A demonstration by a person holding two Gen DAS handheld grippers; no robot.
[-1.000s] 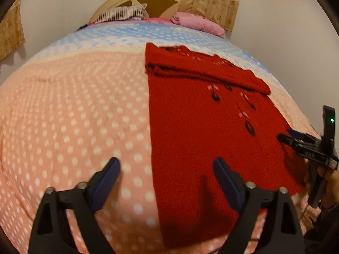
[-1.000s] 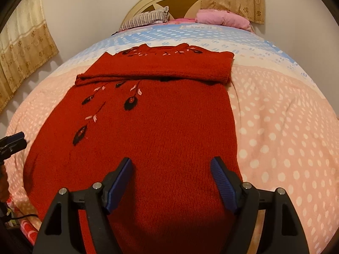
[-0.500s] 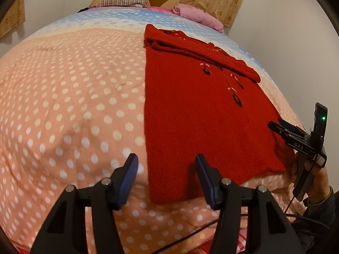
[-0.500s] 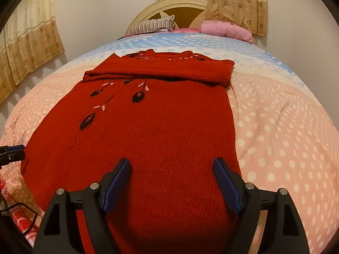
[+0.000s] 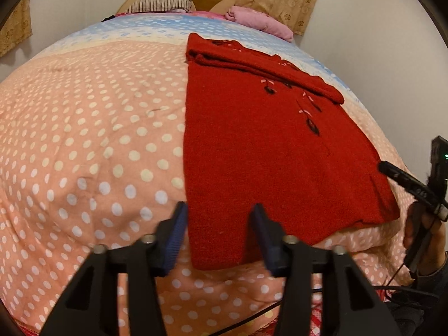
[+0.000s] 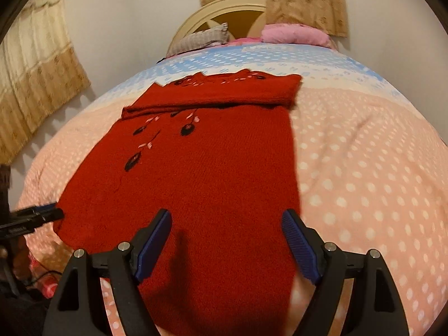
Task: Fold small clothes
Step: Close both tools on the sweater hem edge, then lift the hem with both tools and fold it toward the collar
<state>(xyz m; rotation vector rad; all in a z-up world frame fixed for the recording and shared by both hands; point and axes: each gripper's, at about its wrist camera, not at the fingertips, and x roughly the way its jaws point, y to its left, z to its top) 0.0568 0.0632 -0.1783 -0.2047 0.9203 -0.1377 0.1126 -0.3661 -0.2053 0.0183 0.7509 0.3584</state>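
A red knitted sweater (image 5: 260, 151) with black and pink flower stitching lies flat on the bed, its sleeves folded across the top. My left gripper (image 5: 219, 224) hovers at the sweater's near left hem corner. Its jaws are closing, the corner lies between them, and the pads (image 5: 175, 232) do not press it. From the right wrist view this gripper (image 6: 53, 212) shows at the sweater's left edge. My right gripper (image 6: 226, 232) stands open over the near right part of the sweater (image 6: 201, 173), and it (image 5: 385, 167) shows side-on in a hand at the sweater's right edge.
The bed wears a pink quilt (image 5: 84, 140) with white dots and a blue band further up. A striped pillow (image 5: 161, 2) and a pink pillow (image 5: 257, 21) lie by the headboard (image 6: 232, 8). A black cable (image 5: 252, 313) runs along the near edge. Walls and curtains (image 6: 36, 84) close in on both sides.
The left jaws have narrowed a lot, and the left gripper has drawn back to the sweater's near left corner. The right gripper has shifted a little and stayed open.
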